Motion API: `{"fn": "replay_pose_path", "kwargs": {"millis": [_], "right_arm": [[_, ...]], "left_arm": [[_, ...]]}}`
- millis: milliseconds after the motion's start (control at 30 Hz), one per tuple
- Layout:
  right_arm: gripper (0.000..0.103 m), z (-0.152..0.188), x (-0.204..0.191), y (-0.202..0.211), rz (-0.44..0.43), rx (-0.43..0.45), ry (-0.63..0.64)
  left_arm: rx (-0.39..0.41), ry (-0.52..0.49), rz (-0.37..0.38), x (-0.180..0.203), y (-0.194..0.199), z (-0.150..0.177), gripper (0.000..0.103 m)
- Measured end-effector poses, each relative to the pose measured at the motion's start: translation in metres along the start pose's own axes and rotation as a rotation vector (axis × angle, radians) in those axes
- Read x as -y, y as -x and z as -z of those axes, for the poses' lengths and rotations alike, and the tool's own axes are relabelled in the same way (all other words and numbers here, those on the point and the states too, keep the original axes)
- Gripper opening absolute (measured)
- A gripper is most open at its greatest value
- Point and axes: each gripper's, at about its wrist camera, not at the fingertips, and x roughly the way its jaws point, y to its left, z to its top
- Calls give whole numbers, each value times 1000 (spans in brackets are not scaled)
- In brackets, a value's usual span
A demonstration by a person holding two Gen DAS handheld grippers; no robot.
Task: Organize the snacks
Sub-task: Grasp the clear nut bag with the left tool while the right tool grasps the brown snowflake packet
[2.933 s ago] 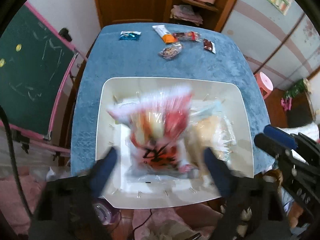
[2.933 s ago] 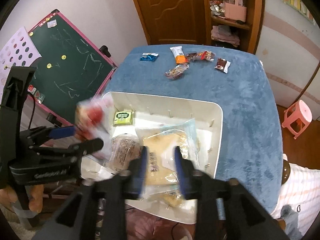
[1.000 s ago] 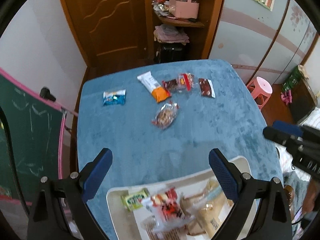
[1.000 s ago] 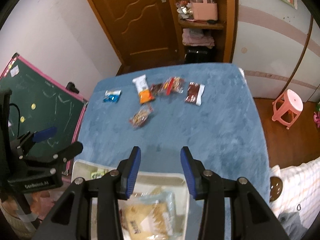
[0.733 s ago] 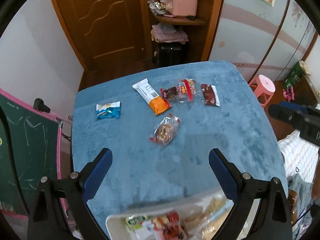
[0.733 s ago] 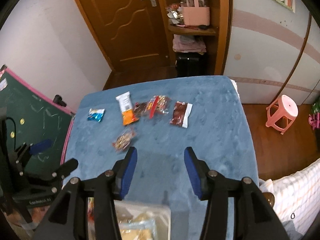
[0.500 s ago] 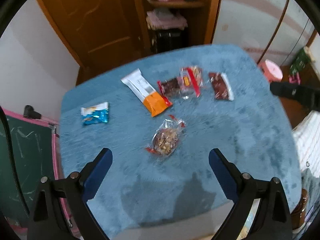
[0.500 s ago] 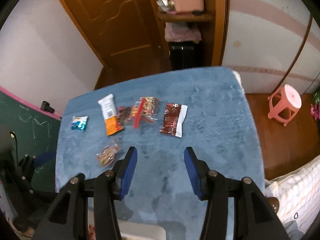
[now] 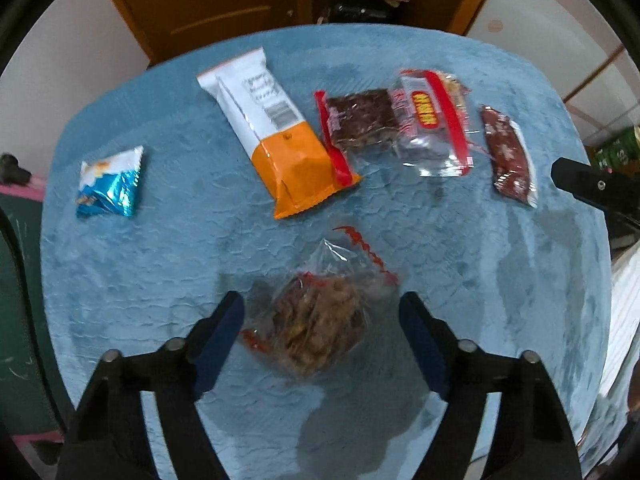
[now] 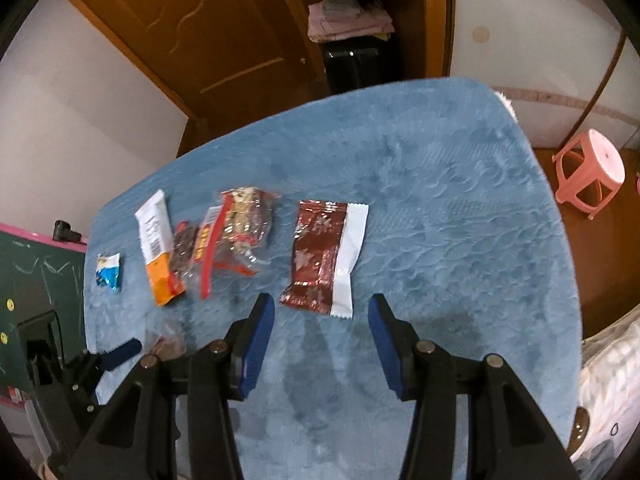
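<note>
The left gripper (image 9: 320, 320) is held wide open astride the clear nut packet (image 9: 316, 328), evidently for pickup; the empty, open right gripper (image 10: 322, 312) is aimed at the maroon packet (image 10: 320, 256) at 12 o'clock on the worktop (image 10: 440, 200).

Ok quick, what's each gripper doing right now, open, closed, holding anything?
Left gripper: open, empty, straddling the clear nut snack bag.
Right gripper: open, empty, just short of the dark red packet.

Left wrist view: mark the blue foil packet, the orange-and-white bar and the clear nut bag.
blue foil packet (image 9: 110, 182), left wrist view, centre.
orange-and-white bar (image 9: 276, 132), left wrist view, middle.
clear nut bag (image 9: 320, 320), left wrist view, filled part.
</note>
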Motion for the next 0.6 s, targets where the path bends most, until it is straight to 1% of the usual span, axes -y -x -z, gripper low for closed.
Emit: {"fn": "replay_pose_path", "kwargs": {"millis": [100,133,200,300,367,467,533,567,600], "right_arm": [[49,-4,1,-14,1,-9,-6],[49,-6,1,-18,2,-12,-7],[49,-8,1,-29,11,-22,-7],[49,-9,0,-42,10,-40,-12],[51,-9,-2,-46,22,-26,1],[52,-10,-14,-49,81,-13,52],[48,-8,-21,-50,121,-6,87],[42,-6,-24,-50,150,1,110],[39,-4,-25,-50,167,9,128]], "left_arm": [[-8,32,-19,-5,-12,-3,66],[-12,41,-13,-8,-15,-3,65],[-3,61,-5,-12,-19,-4,64],[12,67,-15,-12,-19,-5,64],[21,69,-26,-11,-18,-5,64],[27,72,-33,-9,-18,-5,64],[28,74,-31,-10,-18,-6,64],[28,75,-30,-9,-18,-6,64],[28,77,-28,-7,-16,-7,64]]}}
